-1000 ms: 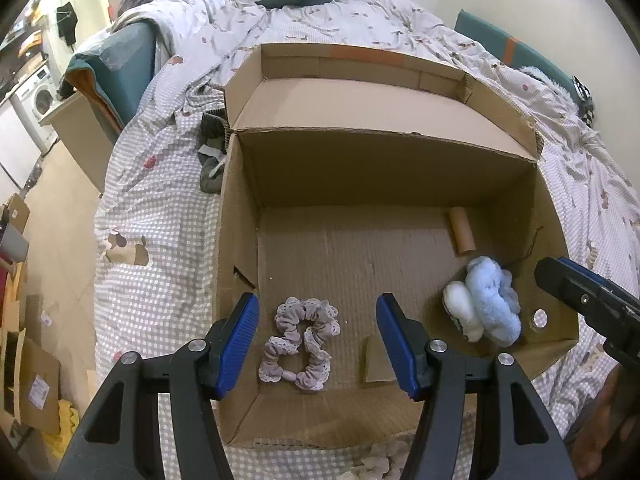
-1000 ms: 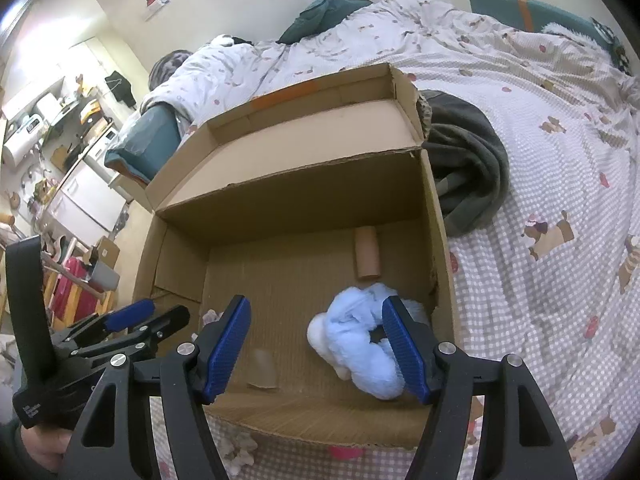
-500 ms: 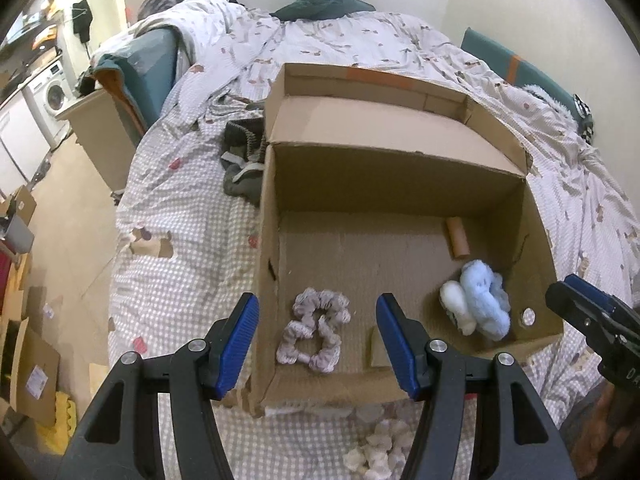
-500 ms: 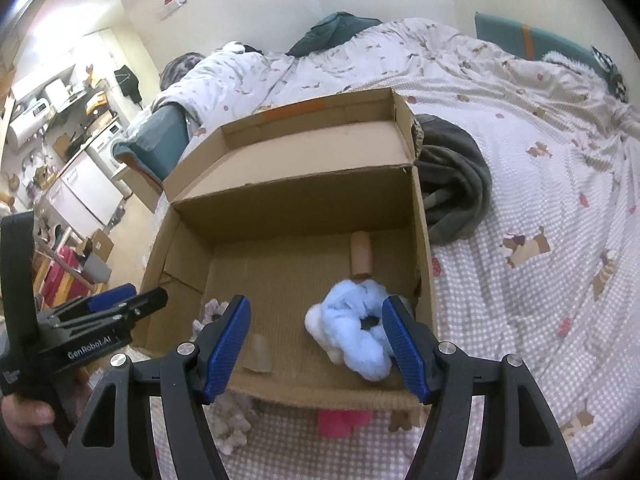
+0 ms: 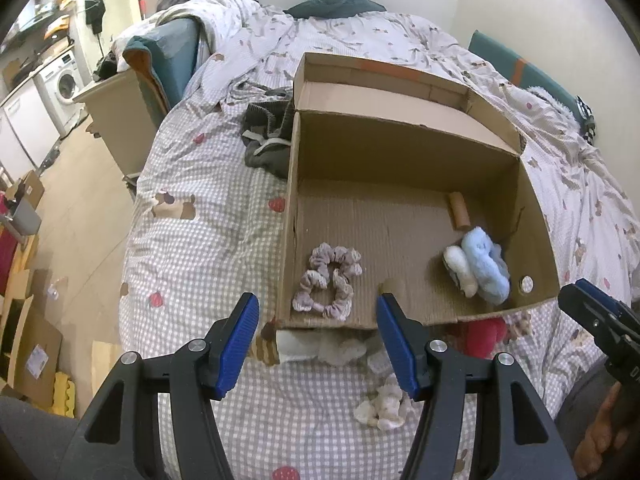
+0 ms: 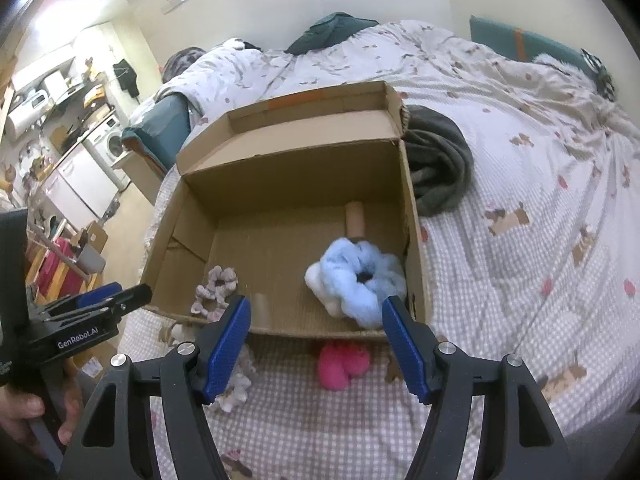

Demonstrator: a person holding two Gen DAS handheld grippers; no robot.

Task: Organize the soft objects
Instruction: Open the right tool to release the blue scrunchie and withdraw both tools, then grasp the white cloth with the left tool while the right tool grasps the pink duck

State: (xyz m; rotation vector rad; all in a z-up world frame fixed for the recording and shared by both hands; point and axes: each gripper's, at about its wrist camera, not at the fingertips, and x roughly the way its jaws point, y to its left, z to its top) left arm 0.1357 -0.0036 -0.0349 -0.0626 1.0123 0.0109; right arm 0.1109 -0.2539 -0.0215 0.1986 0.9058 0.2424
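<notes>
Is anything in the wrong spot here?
Yes. A pink scrunchie and a cream scrunchie lie on the bed outside the cardboard box, while the mauve scrunchies and fluffy blue scrunchie are inside. Both tools are open and empty.

Black clamp-style grippers (image 5: pixel 318 342), blue ribbed pads (image 6: pixel 230 342), silver screws, white "GenRobot.AI" marking

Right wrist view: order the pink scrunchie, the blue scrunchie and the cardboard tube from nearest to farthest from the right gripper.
1. Pink scrunchie, on the bedspread just outside the box's near wall, between the right gripper's fingers.
2. Blue scrunchie, inside the cardboard box, right side.
3. Cardboard tube, lying deeper in the box, behind the blue scrunchie.
</notes>
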